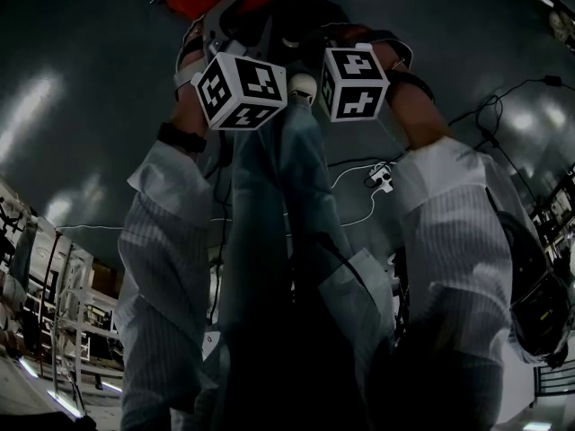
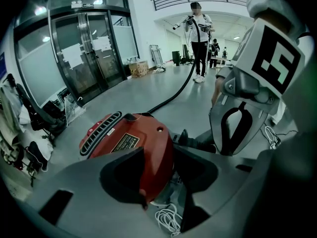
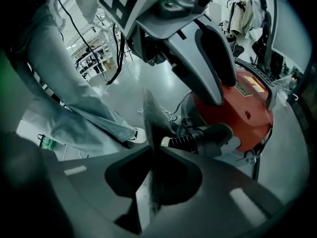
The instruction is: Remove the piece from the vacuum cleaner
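Right hand-held gripper (image 3: 152,150) pinching a thin grey piece (image 3: 150,115) edge-on.
Piece runs straight out from its jaws; red vacuum (image 3: 242,113) lies just beyond, rightward, its body clamped by the left hand-held gripper (image 2: 163,197).

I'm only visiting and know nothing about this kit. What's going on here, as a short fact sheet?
Setting: grey floor of an indoor hall
Machine: red vacuum cleaner on the floor
Left gripper: clamped on the vacuum cleaner's red body
Right gripper: shut on a thin flat grey piece
Hose: black, runs from the vacuum cleaner to a standing person
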Available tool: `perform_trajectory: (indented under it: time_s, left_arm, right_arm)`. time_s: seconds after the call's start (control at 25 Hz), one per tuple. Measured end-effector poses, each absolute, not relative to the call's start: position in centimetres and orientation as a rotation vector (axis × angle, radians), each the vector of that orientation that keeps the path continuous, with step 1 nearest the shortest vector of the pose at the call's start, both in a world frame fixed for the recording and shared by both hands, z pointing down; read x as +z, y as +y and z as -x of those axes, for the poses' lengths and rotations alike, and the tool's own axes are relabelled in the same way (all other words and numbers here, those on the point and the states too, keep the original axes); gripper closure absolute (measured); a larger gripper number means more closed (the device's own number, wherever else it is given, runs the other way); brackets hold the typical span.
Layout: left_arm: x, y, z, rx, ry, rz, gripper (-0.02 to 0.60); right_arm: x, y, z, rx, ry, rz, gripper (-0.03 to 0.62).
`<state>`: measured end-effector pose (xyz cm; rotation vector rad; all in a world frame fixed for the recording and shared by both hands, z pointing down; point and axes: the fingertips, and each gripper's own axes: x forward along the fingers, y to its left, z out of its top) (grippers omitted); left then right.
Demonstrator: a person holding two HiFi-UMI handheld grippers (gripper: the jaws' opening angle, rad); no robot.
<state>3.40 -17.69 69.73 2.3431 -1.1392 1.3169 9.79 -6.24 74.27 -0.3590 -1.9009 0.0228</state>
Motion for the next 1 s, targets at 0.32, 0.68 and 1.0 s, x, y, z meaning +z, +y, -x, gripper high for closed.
perform_trajectory:
  time_s: [0.32,0.68,1.0]
  left_arm:
    - [69.7,-18.1,-3.1,1.332,-1.153,-2.348,0.391]
    - [64.0,-17.0,-1.4,0.999,-1.254,-2.196,0.393]
    - [43.9,-18.4,1.6,0.657,-1.623,-2.087,0.575]
  right_arm:
    - [75.8,-1.9,-11.8,0.037,-1.811,0.477,0.572]
    - [69.4,-3.6,-12.5,0.505,-1.989,-0.075,0.572]
    - [51.5,-8.7,-13.0,0.866,-2.251,-0.562,0.572]
